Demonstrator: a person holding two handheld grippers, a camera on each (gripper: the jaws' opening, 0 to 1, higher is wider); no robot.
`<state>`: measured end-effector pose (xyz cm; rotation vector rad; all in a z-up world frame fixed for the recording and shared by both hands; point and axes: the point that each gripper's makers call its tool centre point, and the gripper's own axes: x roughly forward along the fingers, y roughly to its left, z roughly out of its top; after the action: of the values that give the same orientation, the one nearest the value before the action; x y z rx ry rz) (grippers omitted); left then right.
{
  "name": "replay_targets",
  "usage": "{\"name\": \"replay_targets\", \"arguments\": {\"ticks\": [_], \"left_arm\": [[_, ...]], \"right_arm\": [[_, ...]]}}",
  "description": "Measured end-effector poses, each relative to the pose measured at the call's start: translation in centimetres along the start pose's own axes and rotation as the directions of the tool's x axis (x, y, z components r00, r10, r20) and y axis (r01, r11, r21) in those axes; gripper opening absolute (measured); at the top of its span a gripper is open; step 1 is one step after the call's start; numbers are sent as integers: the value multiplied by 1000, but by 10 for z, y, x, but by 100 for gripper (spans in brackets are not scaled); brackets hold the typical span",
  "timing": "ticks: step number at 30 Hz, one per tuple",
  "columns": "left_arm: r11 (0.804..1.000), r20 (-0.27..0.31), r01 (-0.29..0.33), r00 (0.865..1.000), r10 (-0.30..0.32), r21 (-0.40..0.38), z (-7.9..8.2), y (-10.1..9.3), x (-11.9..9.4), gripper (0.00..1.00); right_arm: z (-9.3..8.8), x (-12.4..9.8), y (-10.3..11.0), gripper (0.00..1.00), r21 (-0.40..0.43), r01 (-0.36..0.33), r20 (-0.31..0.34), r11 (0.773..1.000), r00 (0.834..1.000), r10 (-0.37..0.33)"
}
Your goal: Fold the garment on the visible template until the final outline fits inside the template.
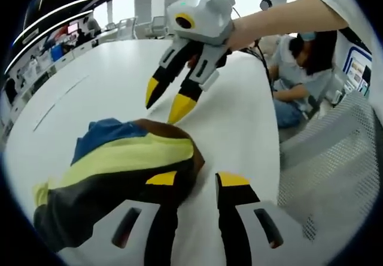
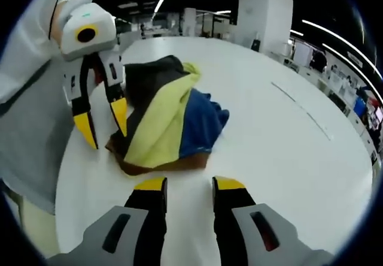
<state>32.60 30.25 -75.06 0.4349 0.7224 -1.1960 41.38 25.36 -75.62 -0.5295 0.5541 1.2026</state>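
Garment (image 2: 170, 119) sits bunched on the white table (image 2: 269, 158): a crumpled heap showing black, yellow, blue and a brown edge. No folded outline yet, by my read. Thin marked lines (image 2: 302, 109) on the table lie well apart from the garment, on its blue side; likely the template, can't confirm.

Left gripper (image 2: 103, 125) hangs at the garment's black side, tips just beside the brown hem, jaws narrowly parted, nothing between them. In its own view one tip overlaps the black cloth; can't tell if it touches. Right gripper (image 1: 164, 102) hovers just above the garment's brown edge, jaws a little apart, empty. In the right gripper view its jaws point at the near brown hem from just short of it.

Risks from here:
- Garment is a wad. Pinching now likely grabs several layers, so the fold goes lumpy and the outline spills past the template.
- If those lines are the template, the garment is off it. Folding in place means a drag later, which undoes the fold.
- Both grippers crowd the same end of the garment; tips could clash.
- Left side sits near the table edge, beside a mesh chair (image 1: 335, 158); a hard tug could slide cloth off.
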Motion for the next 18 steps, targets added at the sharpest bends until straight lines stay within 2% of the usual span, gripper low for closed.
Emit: {"name": "replay_targets", "arguments": {"ticks": [6,13,18], "left_arm": [[1000,-3,9,1000,-9,12,1,-1,3,18],[1000,-15,5,1000,-5,31,1,0,4,17],[999,-22,-7,1000,8,53,-1,4,4,10]], "right_arm": [[1,3,1,28,-66,-13,-15,998,1000,12],[3,9,0,27,-85,-13,-19,996,1000,12],[8,12,-5,24,-101,4,-13,995,1000,-5]]}}
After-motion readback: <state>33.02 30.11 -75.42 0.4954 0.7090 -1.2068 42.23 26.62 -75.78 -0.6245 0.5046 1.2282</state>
